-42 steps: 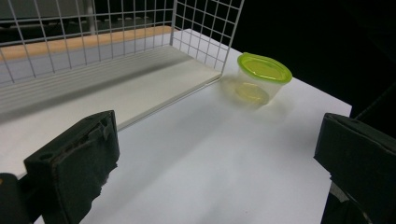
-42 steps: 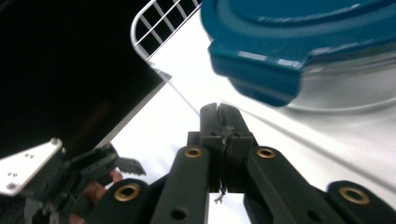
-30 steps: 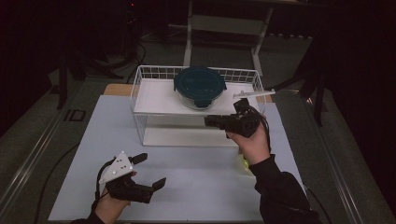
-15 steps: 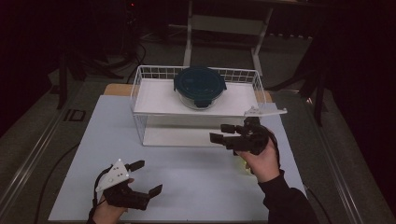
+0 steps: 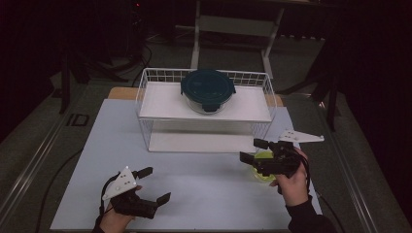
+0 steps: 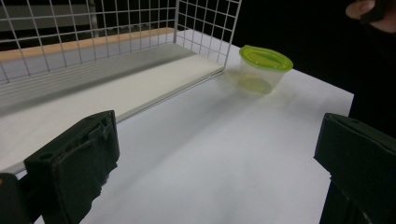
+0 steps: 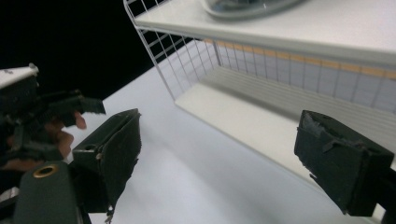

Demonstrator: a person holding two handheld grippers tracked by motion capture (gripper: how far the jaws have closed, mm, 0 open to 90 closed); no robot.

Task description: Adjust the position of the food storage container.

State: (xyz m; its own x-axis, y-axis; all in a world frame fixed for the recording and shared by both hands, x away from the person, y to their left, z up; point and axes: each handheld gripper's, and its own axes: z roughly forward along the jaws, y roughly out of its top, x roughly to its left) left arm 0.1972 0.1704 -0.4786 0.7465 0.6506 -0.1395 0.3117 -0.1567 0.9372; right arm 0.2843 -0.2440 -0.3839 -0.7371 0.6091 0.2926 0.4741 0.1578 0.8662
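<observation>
Left fingers: on my left gripper (image 5: 156, 184) they stood wide apart and held nothing. I kept it low over the near edge of the bench (image 5: 204, 204), out of the other hand's way.
Right fingers: on my right gripper (image 5: 250, 149) they had just been opening and stood wide, with nothing between them. They pointed level toward the rack's open front, not down.
Green-lidded tub (image 6: 265, 67): it sat upright on the bench with its lid on, just off the rack's right front corner. From above, my right hand lay partly across it, and I could not tell whether I touched it. I judged it to be the thing I was after, since it was the closest to the spread fingers.
Wire rack (image 5: 145, 92): it stood mid-bench, and its lower shelf (image 5: 199, 142) was bare and open toward me. That looked a likely spot for the tub.
Dark-lidded bowl (image 5: 208, 87): it rested on the top shelf, centred and well apart from both grippers.
Next, as I judged: I would need to tip the right fingers down around the tub's wall, below the lid's rim.
</observation>
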